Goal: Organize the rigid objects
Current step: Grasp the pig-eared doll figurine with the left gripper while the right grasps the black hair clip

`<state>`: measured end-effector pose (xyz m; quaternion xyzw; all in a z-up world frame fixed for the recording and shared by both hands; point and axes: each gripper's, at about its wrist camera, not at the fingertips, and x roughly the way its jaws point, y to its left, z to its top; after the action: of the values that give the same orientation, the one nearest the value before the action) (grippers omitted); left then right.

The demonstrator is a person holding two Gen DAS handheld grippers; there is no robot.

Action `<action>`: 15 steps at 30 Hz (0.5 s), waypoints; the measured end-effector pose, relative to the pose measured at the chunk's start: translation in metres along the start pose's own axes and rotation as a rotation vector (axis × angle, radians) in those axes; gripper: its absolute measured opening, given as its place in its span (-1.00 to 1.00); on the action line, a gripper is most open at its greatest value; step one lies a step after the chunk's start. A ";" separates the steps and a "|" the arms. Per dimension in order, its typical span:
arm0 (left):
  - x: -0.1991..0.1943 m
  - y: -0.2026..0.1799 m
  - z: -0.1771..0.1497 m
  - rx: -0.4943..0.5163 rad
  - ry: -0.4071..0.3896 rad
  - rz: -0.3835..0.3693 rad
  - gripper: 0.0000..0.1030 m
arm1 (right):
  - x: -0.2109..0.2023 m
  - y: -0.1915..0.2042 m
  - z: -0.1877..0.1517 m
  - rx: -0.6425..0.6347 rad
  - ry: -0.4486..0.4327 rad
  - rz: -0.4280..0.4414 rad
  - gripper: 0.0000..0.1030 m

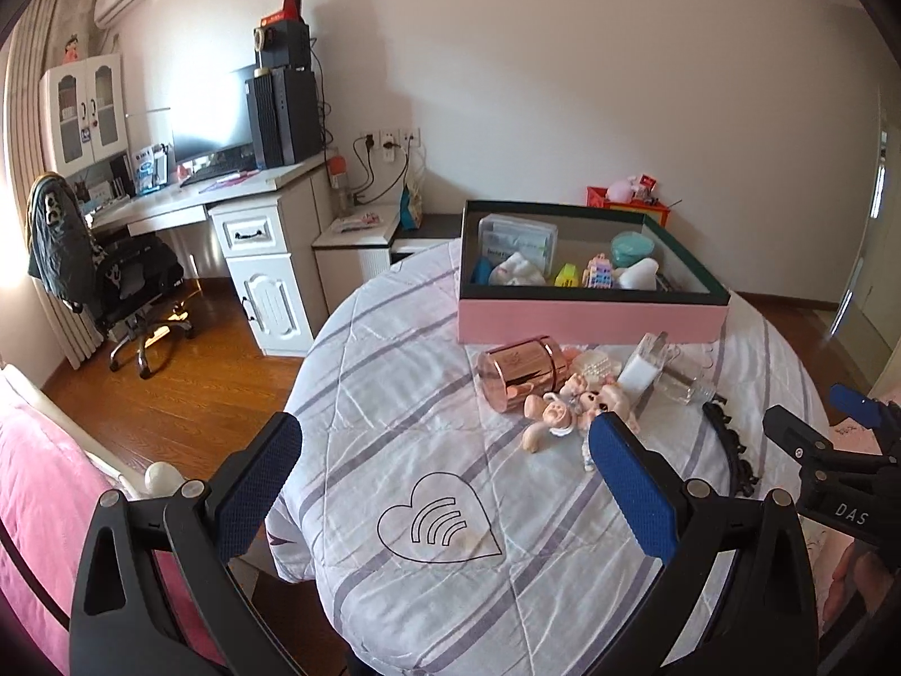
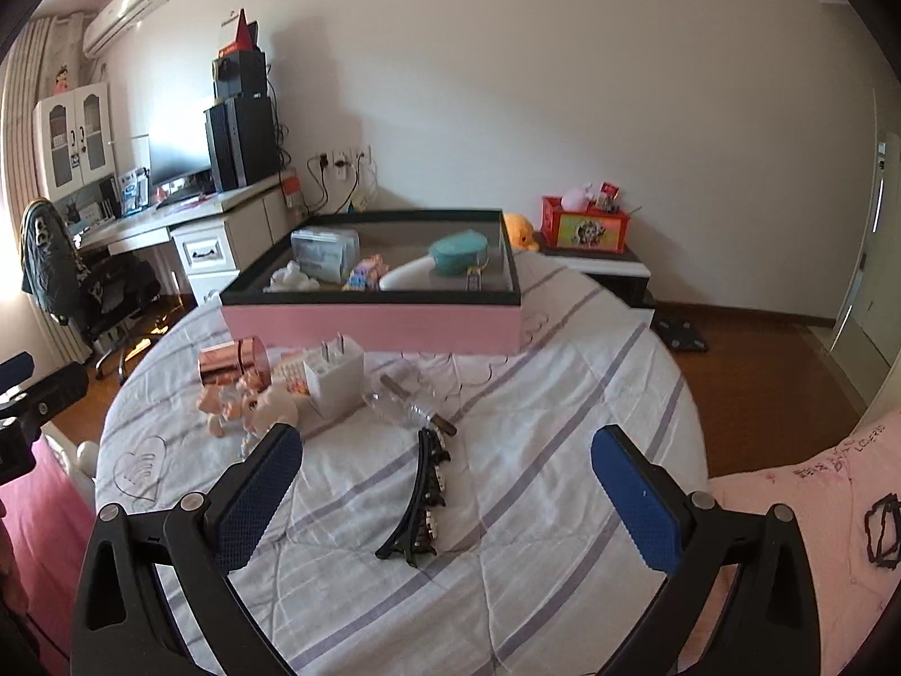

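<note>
A pink box (image 1: 585, 322) (image 2: 371, 324) with a dark rim stands on the striped bedspread (image 1: 428, 394) and holds several small items. In front of it lie a rose-gold canister (image 1: 518, 374) (image 2: 231, 369), pink pig figures (image 1: 569, 411) (image 2: 248, 403), a white charger plug (image 1: 639, 374) (image 2: 332, 380), a clear glass bottle (image 1: 684, 383) (image 2: 402, 403) and a black hair clip (image 2: 422, 498) (image 1: 729, 445). My left gripper (image 1: 445, 490) is open and empty above the bedspread, short of the pigs. My right gripper (image 2: 445, 498) is open, with the hair clip lying between its fingers' line of sight.
A white desk (image 1: 225, 197) with monitor, speakers and an office chair (image 1: 112, 281) stands to the left on wood floor. A red toy crate (image 2: 583, 228) sits on a low cabinet behind the bed. A pink pillow (image 2: 816, 507) lies at right.
</note>
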<state>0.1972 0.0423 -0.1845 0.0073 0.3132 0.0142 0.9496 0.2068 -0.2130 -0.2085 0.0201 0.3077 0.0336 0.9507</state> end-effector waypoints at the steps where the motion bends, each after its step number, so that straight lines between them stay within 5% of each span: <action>1: 0.006 0.001 -0.001 -0.002 0.016 0.000 1.00 | 0.009 0.000 -0.002 -0.003 0.020 0.006 1.00; 5: 0.026 0.000 -0.004 -0.004 0.060 -0.003 1.00 | 0.045 0.005 -0.011 -0.032 0.115 0.033 0.71; 7: 0.033 -0.001 -0.004 -0.001 0.073 -0.009 1.00 | 0.059 0.006 -0.014 -0.044 0.159 0.043 0.29; 11: 0.045 -0.005 -0.003 0.002 0.095 -0.031 1.00 | 0.080 0.006 -0.023 -0.063 0.219 0.057 0.08; 15: 0.055 -0.014 -0.003 -0.003 0.113 -0.078 1.00 | 0.078 -0.003 -0.022 -0.078 0.210 0.064 -0.65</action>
<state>0.2401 0.0298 -0.2198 -0.0072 0.3664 -0.0220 0.9302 0.2574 -0.2094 -0.2716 -0.0107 0.4034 0.0778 0.9117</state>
